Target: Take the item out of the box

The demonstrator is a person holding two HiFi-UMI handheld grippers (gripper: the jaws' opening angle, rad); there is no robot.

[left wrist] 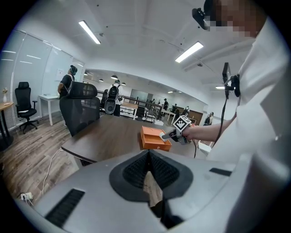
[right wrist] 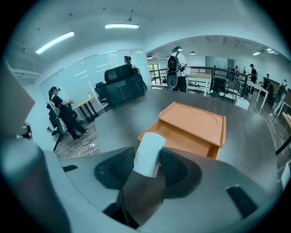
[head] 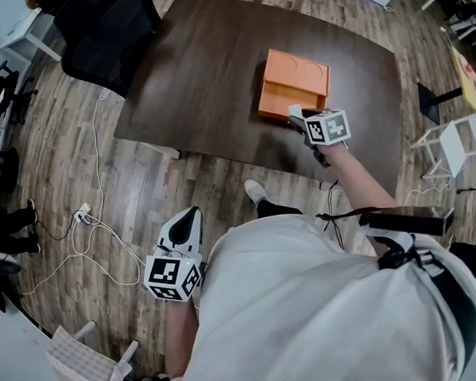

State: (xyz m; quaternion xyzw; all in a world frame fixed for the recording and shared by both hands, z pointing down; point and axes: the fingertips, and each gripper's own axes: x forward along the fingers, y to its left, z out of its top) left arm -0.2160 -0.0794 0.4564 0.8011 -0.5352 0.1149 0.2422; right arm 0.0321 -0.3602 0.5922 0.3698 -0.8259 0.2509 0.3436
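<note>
From the head camera, a dark table (head: 216,75) stands on a plank floor (head: 118,176), with an orange box (head: 295,69) toward its far right. The box's drawer (head: 285,102) is pulled out toward the person. The right claw (head: 295,113) hangs just at the drawer's front edge, and the right cube (head: 328,128) shows black-and-white square markers. The left claw (head: 191,214) hangs low beside the person's hip, over the floor and well clear of the table. The left cube (head: 172,277) carries the same kind of markers. A black chair (head: 106,29) sits at the table's far left corner, and a white cable (head: 89,233) trails across the floor.

Through the left claw's camera, its jaws meet at the tips with nothing between them. Beyond them lie the table, the box and the right claw at the drawer.

Through the right claw's camera, the jaws are clamped on the item (right wrist: 149,152), a plain white cylinder standing up between the pads. It is outside the box, just in front of the open drawer.
</note>
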